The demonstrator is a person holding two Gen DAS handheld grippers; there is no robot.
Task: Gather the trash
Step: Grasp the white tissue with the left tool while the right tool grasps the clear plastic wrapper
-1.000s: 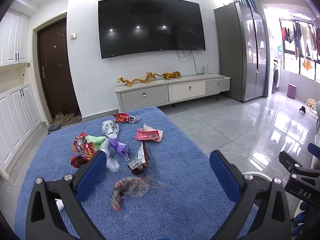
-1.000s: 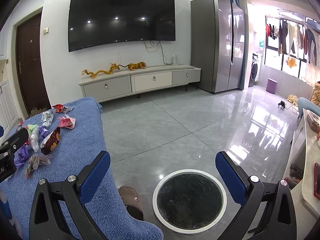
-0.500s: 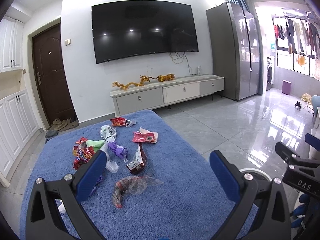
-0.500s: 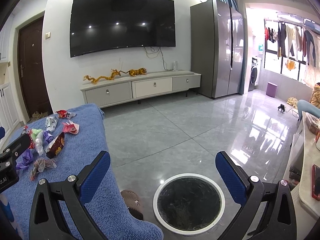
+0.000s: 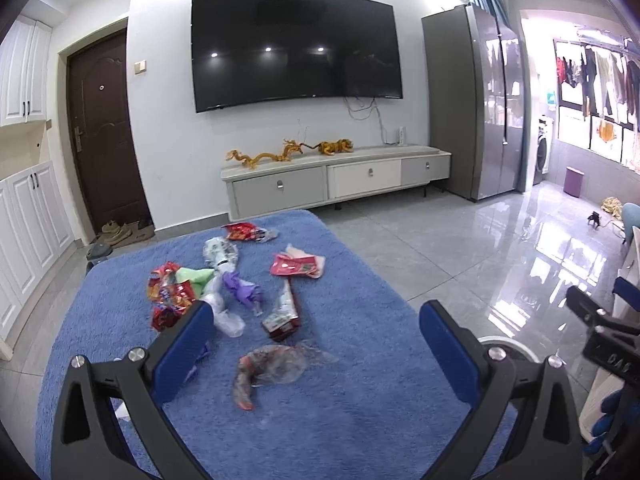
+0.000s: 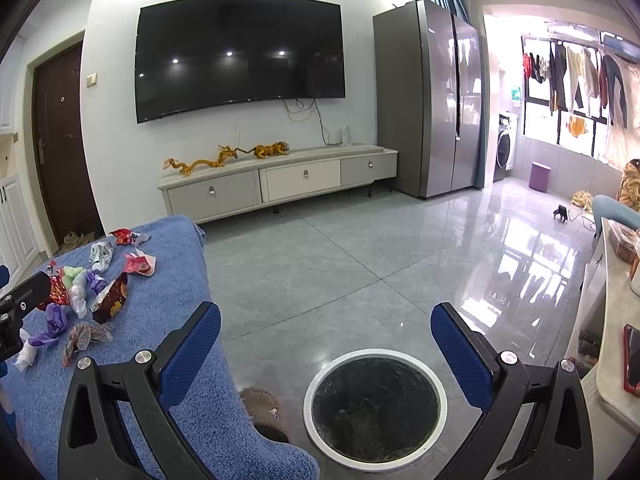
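Several crumpled wrappers lie on a blue towel-covered table (image 5: 352,408). Nearest is a clear plastic wrapper (image 5: 276,366); behind it a dark red snack packet (image 5: 285,314), a purple wrapper (image 5: 242,294), red foil wrappers (image 5: 170,300) and a red-pink packet (image 5: 298,266). My left gripper (image 5: 316,344) hangs open above the table, empty, just short of the clear wrapper. My right gripper (image 6: 326,348) is open and empty over the floor, above a round white-rimmed bin (image 6: 374,404). The same wrappers (image 6: 88,292) show at the left of the right wrist view.
A brown slipper (image 6: 262,404) lies on the floor between the table edge and the bin. A TV cabinet (image 5: 336,182) and a grey fridge (image 5: 476,104) stand at the far wall. A white counter (image 6: 616,320) with a red phone runs along the right.
Both views have tilted upward slightly and the wrappers sit lower and a little closer in the left view. Both grippers stay open and empty.
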